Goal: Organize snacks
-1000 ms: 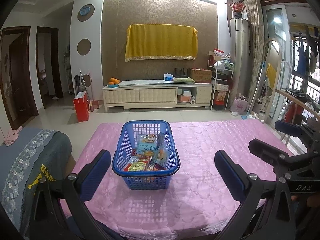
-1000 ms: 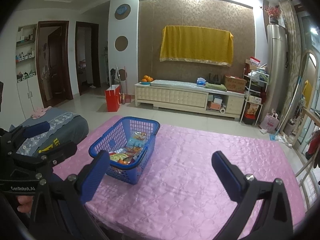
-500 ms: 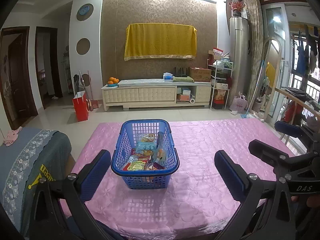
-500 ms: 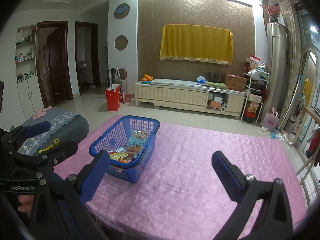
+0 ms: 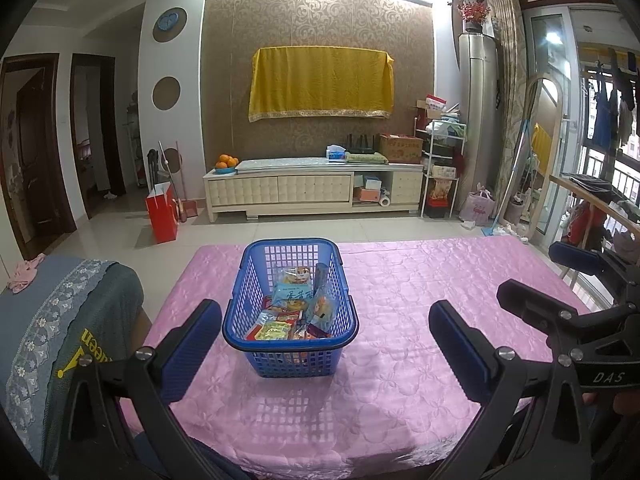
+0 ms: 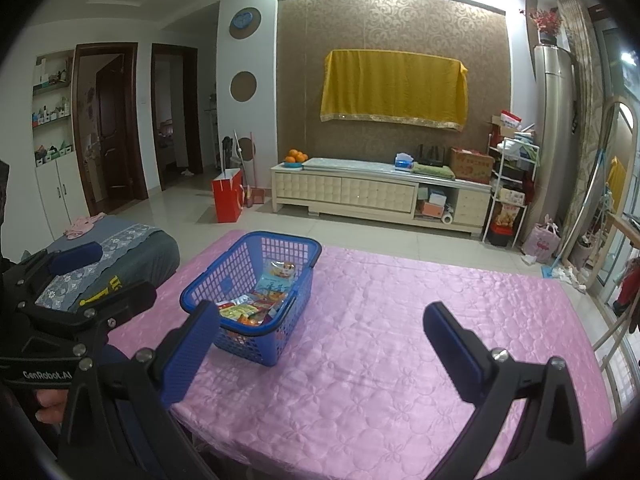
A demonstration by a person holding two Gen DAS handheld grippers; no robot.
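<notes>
A blue basket of snacks is seen standing on a table covered with a pink quilted cloth, toward the table's left half in the right wrist view, where it shows at. The packets lie piled inside the basket, below its rim; single wrappers are too small to be read. The left gripper is held above the near edge of the table with its blue-padded fingers spread wide, nothing between them, the basket framed in the gap. The right gripper is likewise held wide apart and empty over the near edge, with the basket just beyond its left finger. Each tool is caught at the margin of the other's view. Beside the table on the left, a grey covered seat is seen; behind, a low cream cabinet is set against a patterned wall hung with a yellow cloth.
</notes>
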